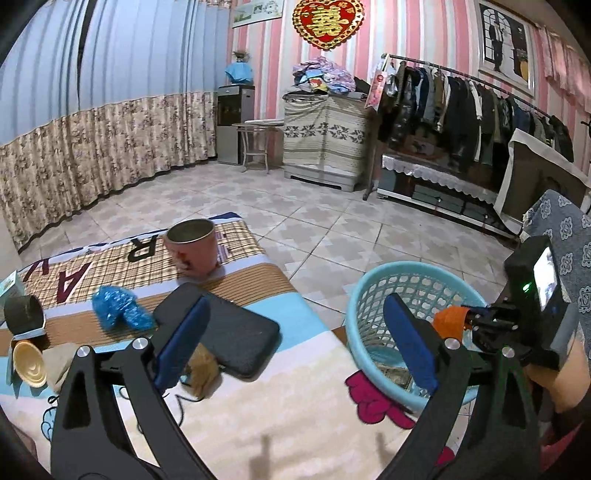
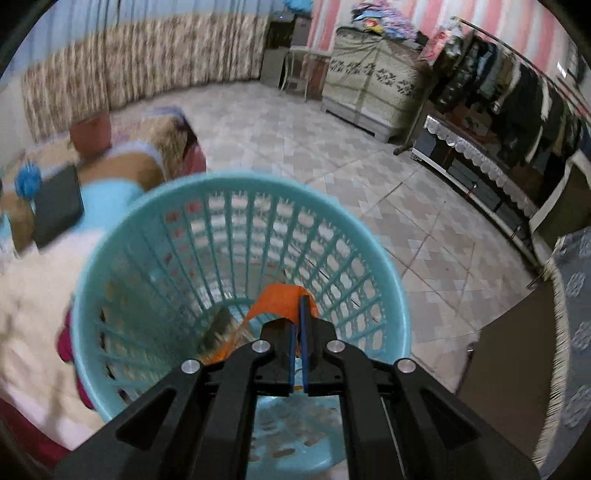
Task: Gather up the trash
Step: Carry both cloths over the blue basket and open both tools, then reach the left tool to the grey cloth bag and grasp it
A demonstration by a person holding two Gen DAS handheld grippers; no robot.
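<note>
Right gripper (image 2: 298, 314): blue-padded jaws pressed together on an orange crinkled plastic wrapper (image 2: 280, 301), held over the mouth of the light-blue plastic lattice basket (image 2: 155, 206). In the left wrist view the same gripper (image 1: 466, 322) enters from the right edge, the wrapper (image 1: 447, 322) at its tip above the basket (image 1: 364, 295). Some scraps lie at the basket bottom; too blurred to name.

Left gripper (image 1: 299, 332): jaws spread wide, nothing between them, over the near edge of the patterned bed cover (image 1: 258, 406).

On the cover, from the gripper outward: a dark grey flat rectangular case (image 1: 236, 332), a brown crumpled scrap (image 1: 203, 373) touching its near edge, a blue crumpled plastic bag (image 1: 118, 308), a pink cylindrical tin cup (image 1: 192, 251) tilted near the far corner. At the left edge: a dark roll of tape (image 1: 24, 314), a cream round lid (image 1: 29, 363), a pale box (image 1: 11, 286) cut off by the frame.

Writing: large letters on the cover, upside down, "R" and "A" legible, the rest cut off. A red heart-shaped wall ornament (image 1: 327, 22) bears gold characters.

Basket stands on the floor just beside the bed's edge. Tiled floor (image 1: 332, 206) beyond is open as far as the curtain, cabinet and clothes rail (image 1: 480, 96). Right wrist view is motion-blurred on the left side.
</note>
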